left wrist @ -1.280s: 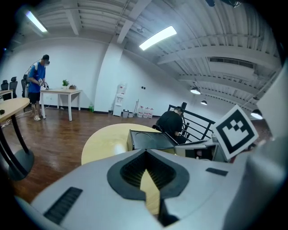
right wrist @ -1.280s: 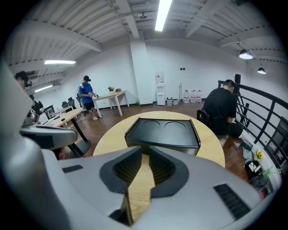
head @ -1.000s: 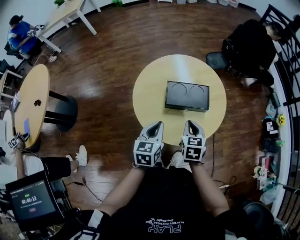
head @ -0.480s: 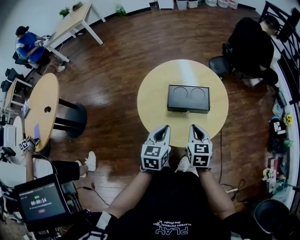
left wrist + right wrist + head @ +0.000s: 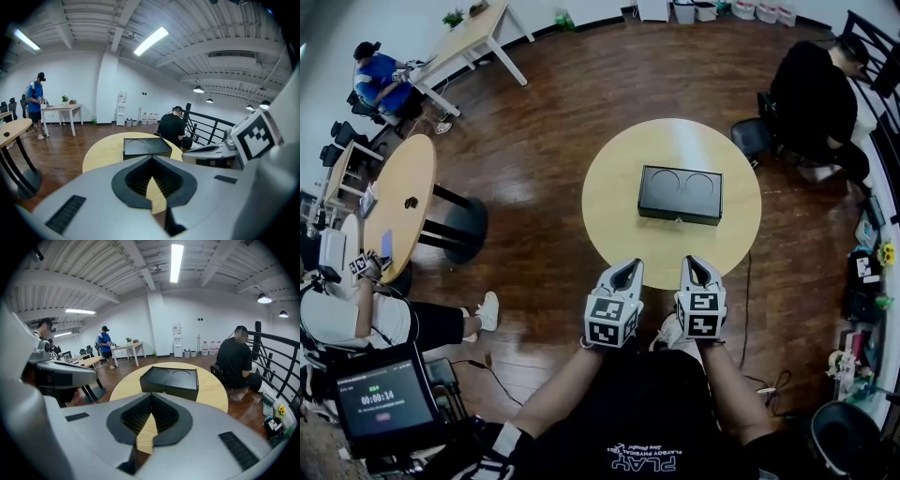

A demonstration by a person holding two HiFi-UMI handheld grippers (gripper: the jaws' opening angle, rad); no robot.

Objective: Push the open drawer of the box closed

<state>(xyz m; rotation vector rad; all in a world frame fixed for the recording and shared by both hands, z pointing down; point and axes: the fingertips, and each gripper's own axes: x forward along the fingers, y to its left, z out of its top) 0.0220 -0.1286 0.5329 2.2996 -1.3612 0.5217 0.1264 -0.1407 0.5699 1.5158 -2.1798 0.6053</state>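
A black box (image 5: pixel 680 194) with two round hollows in its lid lies in the middle of a round yellow table (image 5: pixel 623 211). Its front face looks flush, with no drawer standing out. My left gripper (image 5: pixel 630 264) and right gripper (image 5: pixel 692 261) hover side by side at the table's near edge, both shut and empty, well short of the box. In the left gripper view the shut left gripper (image 5: pixel 151 158) points at the box (image 5: pixel 145 146). The right gripper view shows the right gripper (image 5: pixel 151 397) shut, with the box (image 5: pixel 171 379) ahead of it.
A person in black (image 5: pixel 816 94) sits on a chair just beyond the table's far right. A second round table (image 5: pixel 403 202) stands to the left, with a seated person's legs (image 5: pixel 441 323) near it. A black railing (image 5: pixel 881 56) runs along the right.
Both grippers have drawn back from the box toward the table's near edge and risen a little. The box has not moved on the table.
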